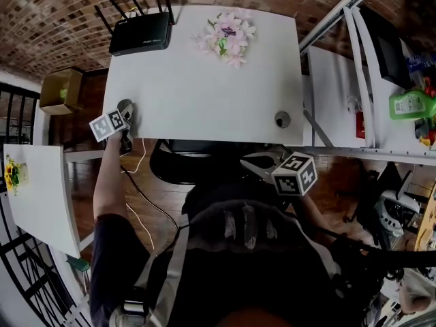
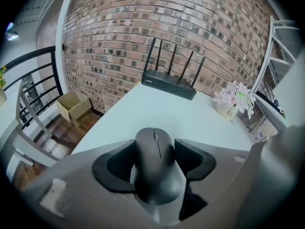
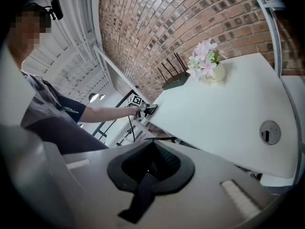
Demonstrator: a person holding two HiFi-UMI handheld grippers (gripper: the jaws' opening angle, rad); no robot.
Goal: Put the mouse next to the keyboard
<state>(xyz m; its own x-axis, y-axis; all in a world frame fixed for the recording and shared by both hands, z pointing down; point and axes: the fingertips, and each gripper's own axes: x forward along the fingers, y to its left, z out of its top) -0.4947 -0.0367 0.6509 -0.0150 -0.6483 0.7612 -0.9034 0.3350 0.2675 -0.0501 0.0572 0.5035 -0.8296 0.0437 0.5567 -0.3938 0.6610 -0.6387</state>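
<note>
At the far left, a cardboard box is sitting on the wooden floor, beside the white counter. Just to its right, the left gripper is reaching over the counter's left edge, near the front corner, with the person's bare forearm stretching out behind it. Its jaws are clamping the sides of a black mouse, whose scroll wheel is pointing away across the counter; whether the mouse is touching the surface or hanging just above it cannot be told. Farther back, at the rear left corner, a black router with upright antennas is standing against the brick wall. To its right, along the back edge, a small pot of pink flowers is sitting well apart from the mouse. A round cable grommet is showing near the counter's front right corner. Below that edge, off the counter and in front of the person's body, the right gripper is hanging with its jaws pressed together and nothing between them. At the far right, a green bottle is lying on a white shelf.
</note>
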